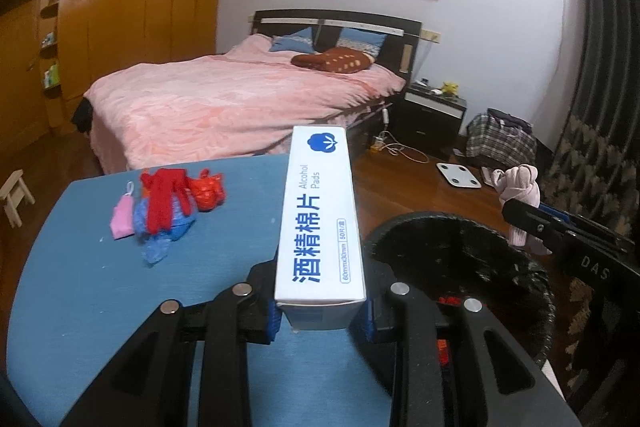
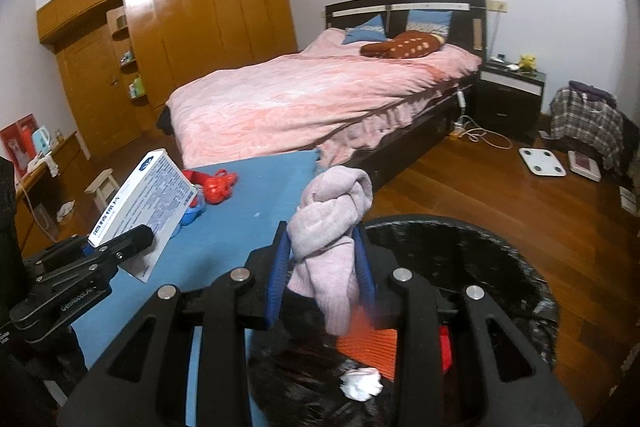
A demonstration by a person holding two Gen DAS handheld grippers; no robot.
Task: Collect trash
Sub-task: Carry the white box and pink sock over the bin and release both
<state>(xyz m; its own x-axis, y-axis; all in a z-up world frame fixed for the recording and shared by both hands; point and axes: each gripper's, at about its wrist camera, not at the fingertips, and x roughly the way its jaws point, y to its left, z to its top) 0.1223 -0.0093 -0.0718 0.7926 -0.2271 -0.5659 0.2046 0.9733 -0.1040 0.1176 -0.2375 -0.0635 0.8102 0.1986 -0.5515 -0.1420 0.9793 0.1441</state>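
Both grippers loaded at the bin!
Left gripper (image 1: 320, 311) clamps the white box (image 1: 320, 219) over the blue table (image 1: 100, 287); right gripper (image 2: 324, 267) pinches the pink cloth (image 2: 330, 223) above the black bin (image 2: 480, 259).

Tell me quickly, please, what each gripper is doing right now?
Left gripper: closed on the alcohol pads box.
Right gripper: closed on the pink cloth.

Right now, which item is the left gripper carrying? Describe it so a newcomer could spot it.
Start at the blue table before the pink bed. Over its right edge, the left gripper clamps a long white box. Unlike the crumpled red, blue and pink scraps nearby, it is rigid, printed "Alcohol Pads".
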